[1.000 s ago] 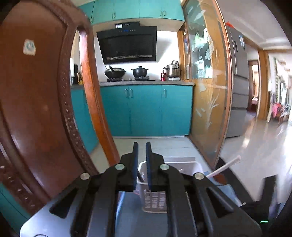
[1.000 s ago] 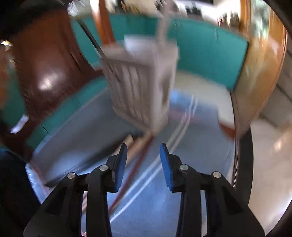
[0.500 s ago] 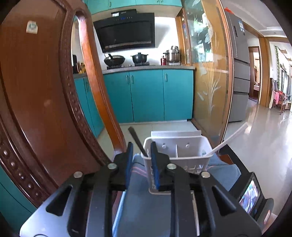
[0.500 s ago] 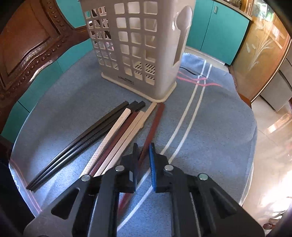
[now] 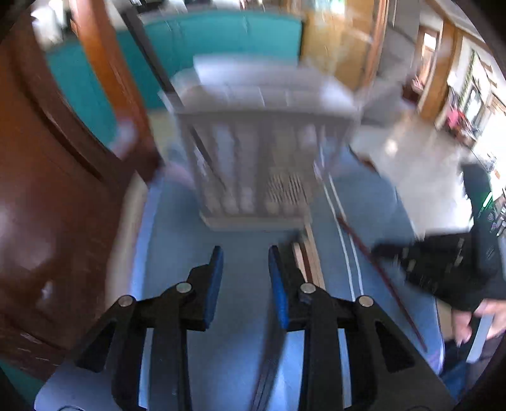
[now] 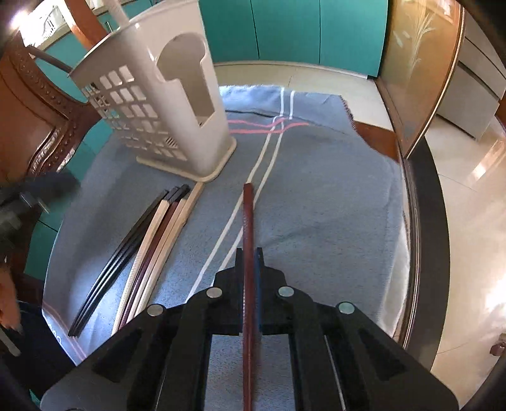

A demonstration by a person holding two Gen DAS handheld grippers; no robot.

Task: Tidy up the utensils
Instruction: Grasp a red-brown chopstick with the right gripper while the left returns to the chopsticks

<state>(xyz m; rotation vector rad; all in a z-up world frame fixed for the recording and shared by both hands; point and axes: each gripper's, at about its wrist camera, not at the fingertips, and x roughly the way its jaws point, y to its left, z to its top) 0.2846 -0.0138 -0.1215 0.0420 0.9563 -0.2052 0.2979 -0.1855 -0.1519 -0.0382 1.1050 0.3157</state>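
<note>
Since half a second ago the right gripper (image 6: 249, 253) has closed on the dark red chopstick (image 6: 248, 215) it was straddling, and the stick now runs straight out between its fingers, tip pointing toward the white striped line in the blue cloth (image 6: 332, 189). Meanwhile the left gripper (image 5: 245, 253) has dropped from the basket's rim to low over the cloth, its jaws now spread apart with nothing between them; that view is smeared with motion.

From the right wrist camera, the white utensil basket (image 6: 177, 104) stands upright on the far left part of the cloth, and a dark handle pokes out of its top on the far side. Just in front of its base lies the remaining bundle of chopsticks (image 6: 151, 246): black ones on the outside, then pale and brown ones, side by side and touching. The held red chopstick is apart from them, to their right.

A carved wooden chair back (image 6: 41, 110) rises at the left edge of the desk, and teal cabinets (image 6: 300, 28) stand behind.
</note>
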